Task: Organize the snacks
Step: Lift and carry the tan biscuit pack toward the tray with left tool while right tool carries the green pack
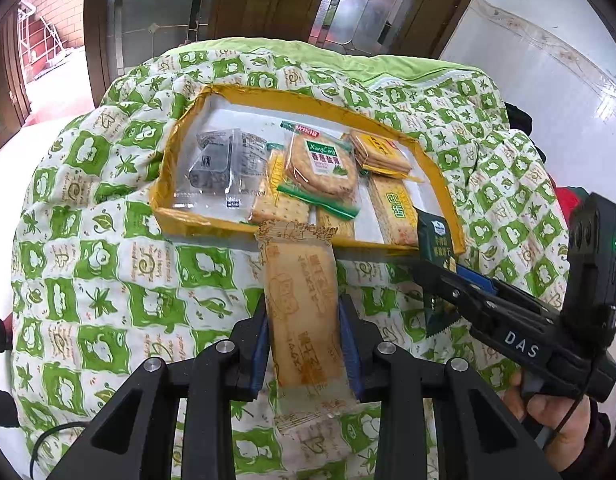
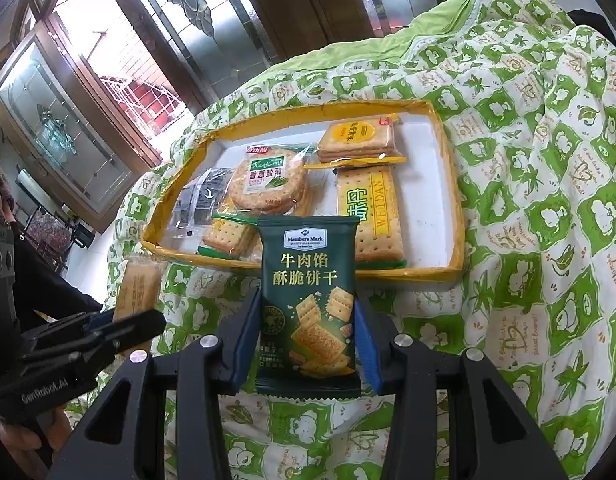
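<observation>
Yellow cardboard forms the rim of a shallow tray (image 1: pixel 268 98) with a white floor, resting on a green-and-white patterned quilt (image 1: pixel 108 280); every place below is given from that tray; inside it lie a clear packet of dark snacks (image 1: pixel 222 168) at its left end, a round cracker pack (image 1: pixel 321 166) near its middle, a square cracker pack (image 1: pixel 381 154) toward its far right corner, and a long cracker pack (image 2: pixel 371 216) in front of that one; the left gripper (image 1: pixel 304 344) sits just outside the tray's near wall, its blue pads clamped on a pale orange biscuit packet (image 1: pixel 304 304) whose far end reaches that wall; the right gripper (image 2: pixel 308 340) sits before the near wall further to the right, closed around a dark green cracker packet (image 2: pixel 308 300) held upright, its top edge overlapping the tray's near rim in the right wrist view.
</observation>
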`<state>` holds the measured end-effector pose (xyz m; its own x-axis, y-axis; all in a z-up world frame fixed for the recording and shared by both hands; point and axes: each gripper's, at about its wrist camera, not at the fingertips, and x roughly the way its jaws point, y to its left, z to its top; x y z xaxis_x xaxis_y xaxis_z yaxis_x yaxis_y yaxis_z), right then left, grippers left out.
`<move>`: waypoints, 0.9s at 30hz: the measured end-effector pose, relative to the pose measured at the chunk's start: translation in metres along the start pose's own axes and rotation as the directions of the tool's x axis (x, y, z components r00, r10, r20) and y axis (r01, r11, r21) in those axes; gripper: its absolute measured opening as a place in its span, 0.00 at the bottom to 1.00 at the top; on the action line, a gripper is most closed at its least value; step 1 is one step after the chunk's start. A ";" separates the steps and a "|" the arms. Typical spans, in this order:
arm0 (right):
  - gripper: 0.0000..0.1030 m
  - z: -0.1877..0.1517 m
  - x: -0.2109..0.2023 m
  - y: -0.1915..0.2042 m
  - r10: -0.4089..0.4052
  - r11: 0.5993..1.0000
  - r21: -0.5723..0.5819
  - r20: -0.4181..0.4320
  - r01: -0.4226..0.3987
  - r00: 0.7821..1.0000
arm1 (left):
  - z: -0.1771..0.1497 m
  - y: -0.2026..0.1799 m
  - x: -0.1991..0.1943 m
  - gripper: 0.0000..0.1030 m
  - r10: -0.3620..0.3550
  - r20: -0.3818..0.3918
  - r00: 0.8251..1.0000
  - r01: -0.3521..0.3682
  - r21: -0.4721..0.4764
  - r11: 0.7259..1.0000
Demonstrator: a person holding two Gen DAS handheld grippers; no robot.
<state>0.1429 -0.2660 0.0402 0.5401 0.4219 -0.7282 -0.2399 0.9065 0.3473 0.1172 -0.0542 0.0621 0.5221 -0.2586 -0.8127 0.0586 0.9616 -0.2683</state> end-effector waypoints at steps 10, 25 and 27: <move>0.42 0.001 -0.001 0.000 0.001 1.000 0.003 0.001 -0.001 1.000 | 0.019 -0.009 -0.002 0.32 0.012 0.027 1.000 -0.013 0.037 0.999; 0.42 0.004 -0.001 0.001 -0.004 1.000 0.001 0.007 0.004 1.000 | 0.026 -0.003 0.000 0.32 0.021 0.031 0.999 -0.022 0.039 0.999; 0.42 0.004 -0.001 0.001 -0.006 1.000 0.003 0.009 0.006 1.000 | 0.027 -0.003 0.000 0.32 0.019 0.032 0.999 -0.020 0.040 0.999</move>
<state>0.1456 -0.2656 0.0432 0.5486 0.4162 -0.7251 -0.2341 0.9091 0.3446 0.1404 -0.0544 0.0766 0.5498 -0.2370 -0.8010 0.0815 0.9695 -0.2309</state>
